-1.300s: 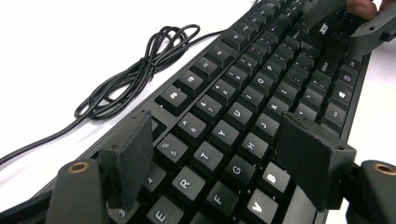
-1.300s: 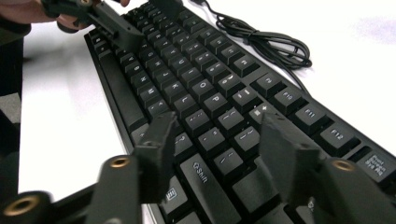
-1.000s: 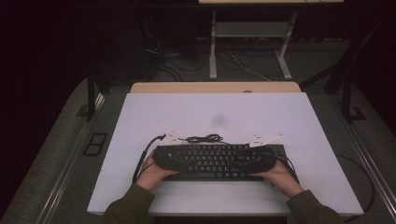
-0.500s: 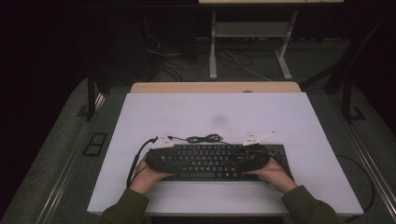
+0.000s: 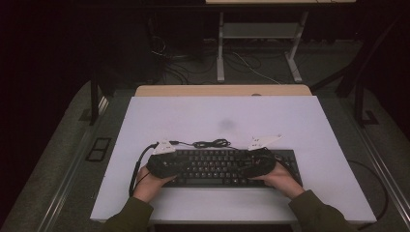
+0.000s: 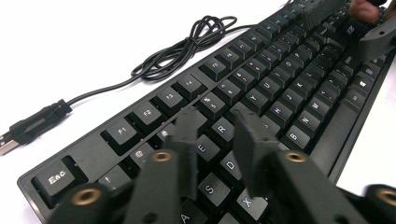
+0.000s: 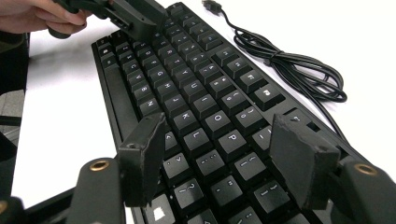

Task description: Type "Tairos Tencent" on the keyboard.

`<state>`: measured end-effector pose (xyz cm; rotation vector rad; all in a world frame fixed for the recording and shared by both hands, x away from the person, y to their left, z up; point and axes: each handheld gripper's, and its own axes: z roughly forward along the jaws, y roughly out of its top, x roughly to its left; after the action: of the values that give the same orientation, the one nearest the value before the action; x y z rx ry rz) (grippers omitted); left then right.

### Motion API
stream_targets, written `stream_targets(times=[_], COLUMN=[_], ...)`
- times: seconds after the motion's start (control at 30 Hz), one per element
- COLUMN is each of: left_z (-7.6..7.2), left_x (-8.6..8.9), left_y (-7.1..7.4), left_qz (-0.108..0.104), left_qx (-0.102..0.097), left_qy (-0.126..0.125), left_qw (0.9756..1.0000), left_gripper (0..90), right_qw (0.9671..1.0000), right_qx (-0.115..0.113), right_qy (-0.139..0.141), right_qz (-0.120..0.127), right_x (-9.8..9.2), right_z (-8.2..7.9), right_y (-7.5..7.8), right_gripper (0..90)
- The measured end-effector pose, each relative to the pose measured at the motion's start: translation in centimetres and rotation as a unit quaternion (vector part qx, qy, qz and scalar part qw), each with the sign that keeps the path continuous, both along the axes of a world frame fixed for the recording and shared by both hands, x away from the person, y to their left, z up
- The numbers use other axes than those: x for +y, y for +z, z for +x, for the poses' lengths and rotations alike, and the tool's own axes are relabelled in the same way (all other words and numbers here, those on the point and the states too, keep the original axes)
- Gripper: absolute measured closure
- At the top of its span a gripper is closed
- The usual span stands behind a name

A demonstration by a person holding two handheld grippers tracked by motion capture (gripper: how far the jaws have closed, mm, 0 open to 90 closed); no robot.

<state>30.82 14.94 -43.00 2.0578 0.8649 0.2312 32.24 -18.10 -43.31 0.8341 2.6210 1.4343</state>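
Observation:
A black keyboard (image 5: 220, 166) lies flat near the front edge of the white table (image 5: 217, 116). Its black cable (image 5: 210, 143) is coiled just behind it. My left gripper (image 5: 164, 163) hovers over the keyboard's left end. In the left gripper view its jaws (image 6: 217, 126) have just been closing. They now stand narrow above the E, R and D keys, with a gap and nothing gripped. My right gripper (image 5: 258, 164) is over the right end. In the right gripper view (image 7: 219, 135) it is open wide above the O, P and L keys.
The cable (image 6: 182, 46) ends in a loose USB plug (image 6: 32, 126) on the table to the keyboard's left. A wood-coloured tabletop (image 5: 222, 90) adjoins the far edge. A desk frame (image 5: 261, 43) and floor cables stand beyond it. White table surface stretches behind the keyboard.
Both hands have stayed at the keyboard's two ends. From above they show only a slight shift, and the keyboard lies where it was.

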Motion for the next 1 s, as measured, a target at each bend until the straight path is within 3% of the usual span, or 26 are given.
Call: stream_targets(times=[0.17, 0.93, 1.0], left_z=[0.16, 0.68, 0.69], left_x=[-0.02, -0.49, -0.61], left_y=[-0.09, -0.60, -0.75], left_qz=[0.002, 0.014, 0.023], left_qx=[0.007, 0.012, 0.015], left_qy=[0.000, -0.004, -0.008], left_qw=[1.0000, 0.9998, 0.9996], left_gripper=[89.3, 89.3, 89.3], right_qw=[1.0000, 1.0000, 1.0000], right_qx=[0.002, 0.001, 0.001], right_qy=[0.001, 0.002, 0.002], right_qz=[0.000, -0.001, -0.001], right_x=[0.15, 0.20, 0.22], right_z=[0.01, -0.01, -0.01], right_y=[0.04, 0.01, 0.00], right_gripper=[35.8, 35.8, 35.8])
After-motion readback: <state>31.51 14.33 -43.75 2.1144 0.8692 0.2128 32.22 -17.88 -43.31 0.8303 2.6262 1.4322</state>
